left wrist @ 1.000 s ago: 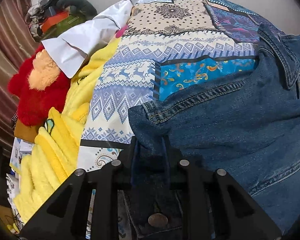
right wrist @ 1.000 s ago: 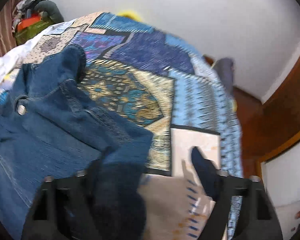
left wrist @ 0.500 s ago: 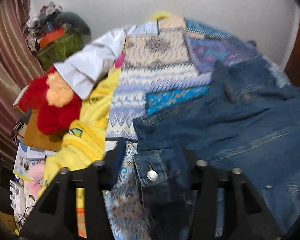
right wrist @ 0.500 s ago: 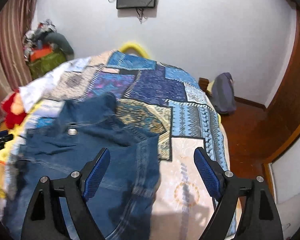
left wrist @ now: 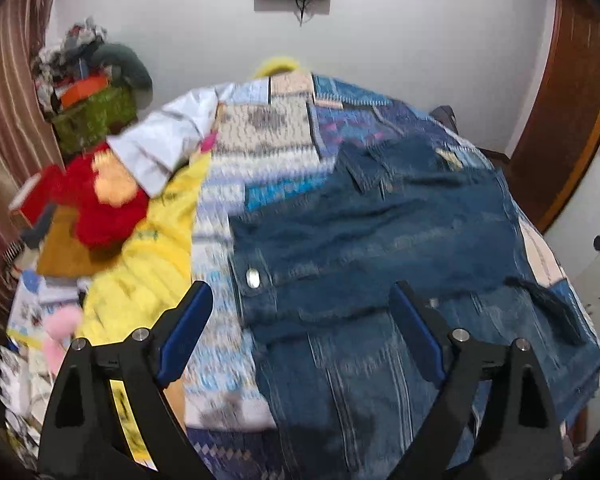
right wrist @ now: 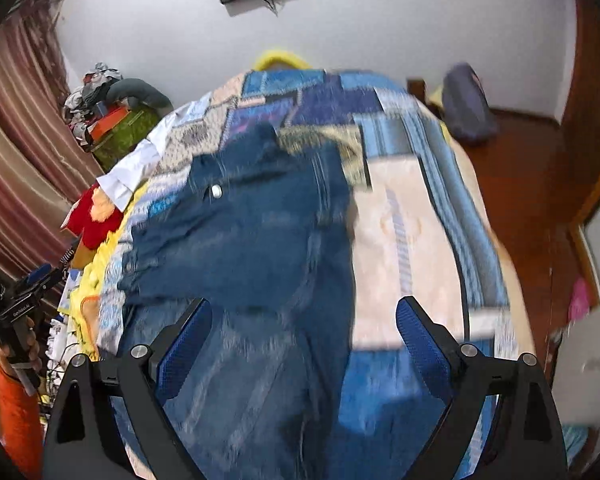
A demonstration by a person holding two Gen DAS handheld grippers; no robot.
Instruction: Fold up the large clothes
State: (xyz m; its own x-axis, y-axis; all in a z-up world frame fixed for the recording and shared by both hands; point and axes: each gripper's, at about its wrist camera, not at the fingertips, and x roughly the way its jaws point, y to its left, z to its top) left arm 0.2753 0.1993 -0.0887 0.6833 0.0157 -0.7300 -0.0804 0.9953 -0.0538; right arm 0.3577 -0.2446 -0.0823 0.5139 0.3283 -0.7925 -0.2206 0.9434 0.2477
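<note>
Denim jacket (left wrist: 380, 240), dark blue with metal snap buttons, lies spread on the bed (left wrist: 268, 140) over a patchwork quilt in blues and creams, nearer the bed's right edge than its left, with its hem reaching the near edge. One section looks folded across the body, but motion blur hides the exact creases.

Both tools hang above the garment with nothing in them. The left tool (left wrist: 300, 328) has just been opening, and its blue pads now stand wide apart with only air between them and the denim well below. The right tool (right wrist: 304, 336) has also just opened a little further and is equally wide and empty.

Judging from this, a fold has been laid and the next grasp is still to come. The risks lie there. Thick denim springs back, so the released flap may creep open before the next fold pins it. A pad reaching for a fresh edge could catch the quilt along with the jacket and drag both. Along the bed's left edge sit a fluffy yellow blanket (left wrist: 152, 264), a red plush toy (left wrist: 104, 204) and a white shirt (left wrist: 168, 144); a wide sweep there could snag them.
</note>
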